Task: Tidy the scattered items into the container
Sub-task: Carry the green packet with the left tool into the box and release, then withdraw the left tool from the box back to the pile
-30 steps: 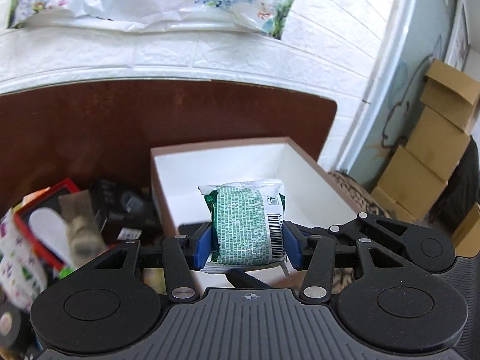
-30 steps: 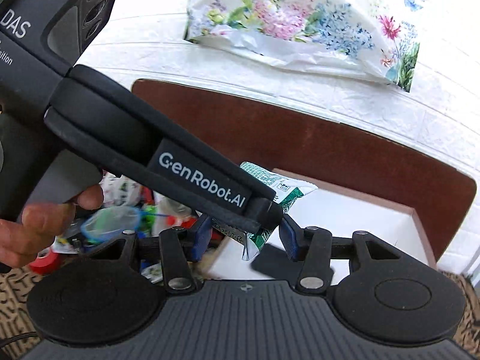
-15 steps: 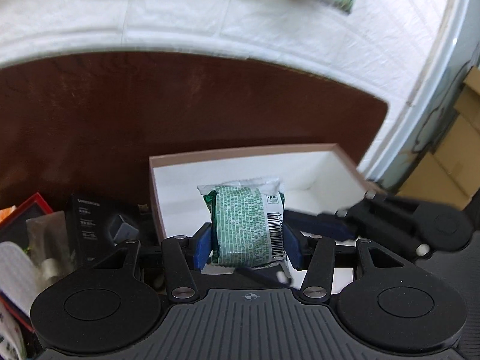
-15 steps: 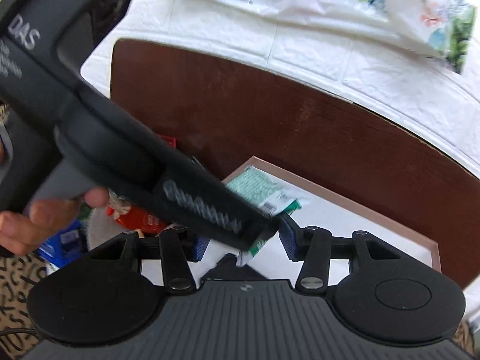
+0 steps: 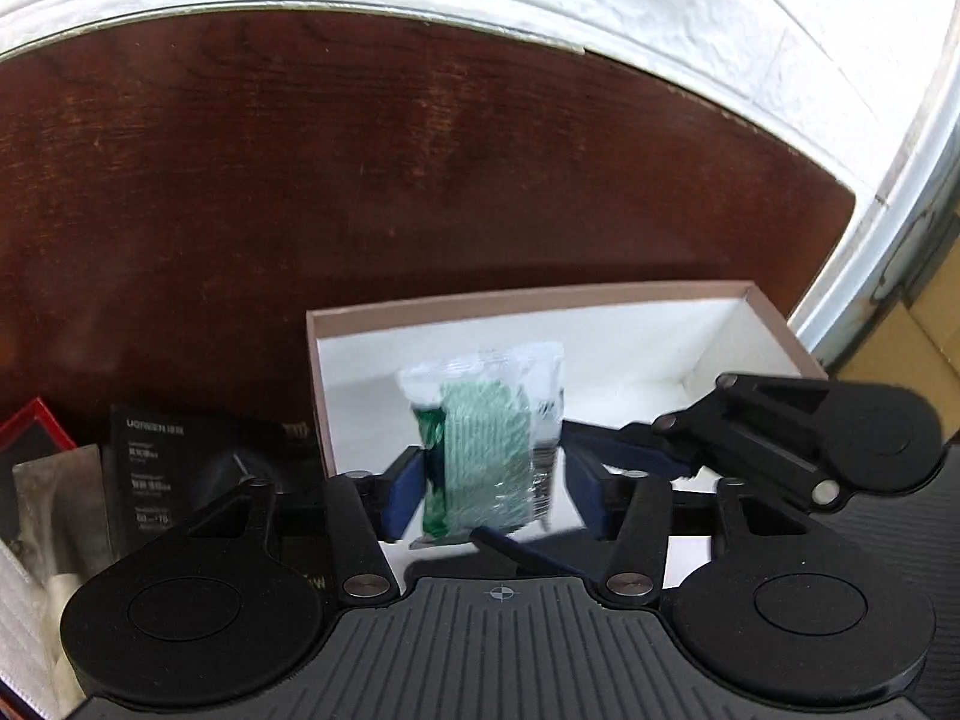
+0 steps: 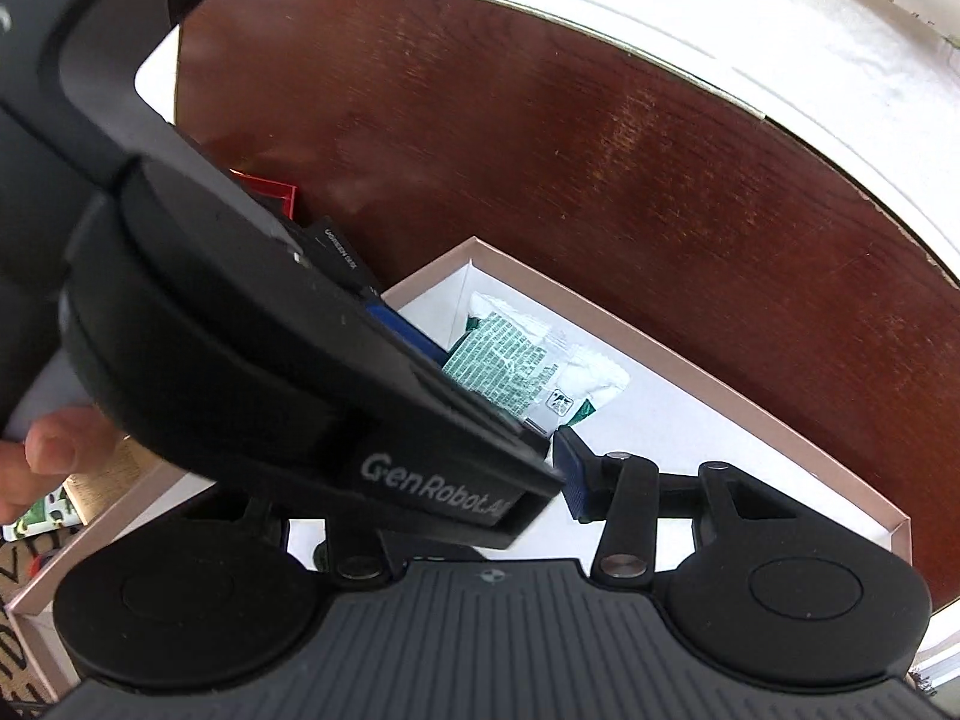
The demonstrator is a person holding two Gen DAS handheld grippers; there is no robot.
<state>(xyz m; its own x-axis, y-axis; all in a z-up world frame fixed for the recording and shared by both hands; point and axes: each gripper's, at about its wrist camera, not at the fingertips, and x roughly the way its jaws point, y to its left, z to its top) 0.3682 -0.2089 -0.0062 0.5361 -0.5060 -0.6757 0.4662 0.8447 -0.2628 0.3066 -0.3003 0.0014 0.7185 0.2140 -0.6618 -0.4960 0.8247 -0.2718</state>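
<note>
Packet [image 5: 486,450], green and white: left wrist view, lower centre, blurred between the left claw [image 5: 497,495] pads, which had drawn apart from it where half a second earlier they clamped it; released over the white box [image 5: 600,300], so this item counted as nearly stowed. Right claw [image 5: 606,450] entered at right, low over the box. Right wrist view: packet centre frame inside the box; left tool crossed diagonally from upper left, hiding one right finger; right claw's spread, cannot tell.

A dark wooden tabletop [image 5: 420,180] carries an open white-lined box [image 5: 540,300], a black carton [image 5: 150,468] and, apparently, a red-edged box [image 5: 36,420].
</note>
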